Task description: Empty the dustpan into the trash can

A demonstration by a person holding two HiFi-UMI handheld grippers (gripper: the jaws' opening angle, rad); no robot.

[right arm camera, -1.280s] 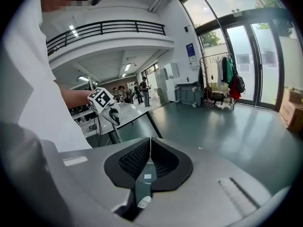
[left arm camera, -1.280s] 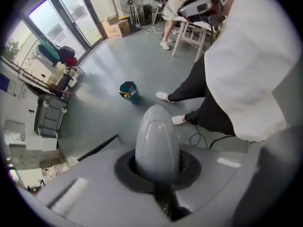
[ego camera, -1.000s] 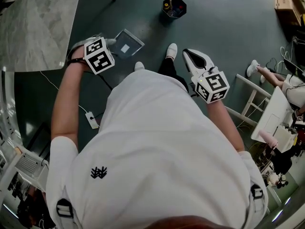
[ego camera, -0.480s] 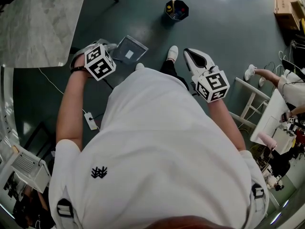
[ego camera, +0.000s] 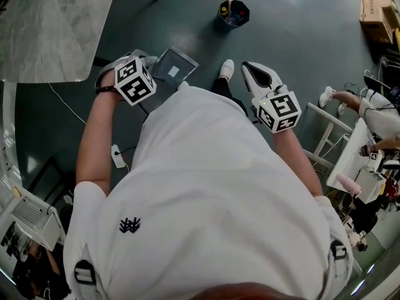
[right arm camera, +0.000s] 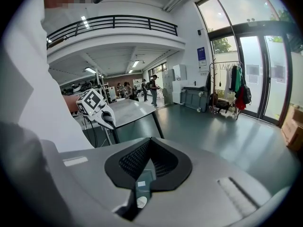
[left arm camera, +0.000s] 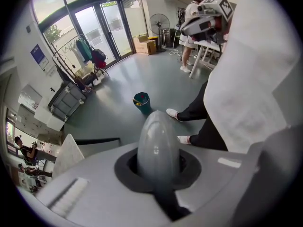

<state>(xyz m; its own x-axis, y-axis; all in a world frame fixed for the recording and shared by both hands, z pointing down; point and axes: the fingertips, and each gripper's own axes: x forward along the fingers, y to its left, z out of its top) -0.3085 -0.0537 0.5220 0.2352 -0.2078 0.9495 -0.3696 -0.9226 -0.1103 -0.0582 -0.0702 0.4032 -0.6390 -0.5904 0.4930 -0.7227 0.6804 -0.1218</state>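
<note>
In the head view my left gripper [ego camera: 149,63] is shut on the handle of a grey see-through dustpan [ego camera: 181,60] held over the floor, with a small white scrap in the pan. The left gripper view shows the rounded grey handle [left arm camera: 158,143] standing up between the jaws. The dark teal trash can [ego camera: 234,13] stands on the floor ahead and to the right, with coloured litter inside; it also shows as the trash can [left arm camera: 141,102] beyond the handle. My right gripper [ego camera: 255,74] is held at waist height, shut, with nothing between its jaws [right arm camera: 147,169].
A marble-topped table [ego camera: 50,30] fills the upper left. The person's white shoes [ego camera: 225,67] point toward the can. A power strip and cable [ego camera: 117,156] lie on the floor at left. White chairs, a desk [ego camera: 356,155] and a seated person are at right; cardboard boxes [ego camera: 375,8] sit far right.
My left gripper and the dustpan have drifted a little to the right, toward the trash can. The right gripper has stayed where it was.
</note>
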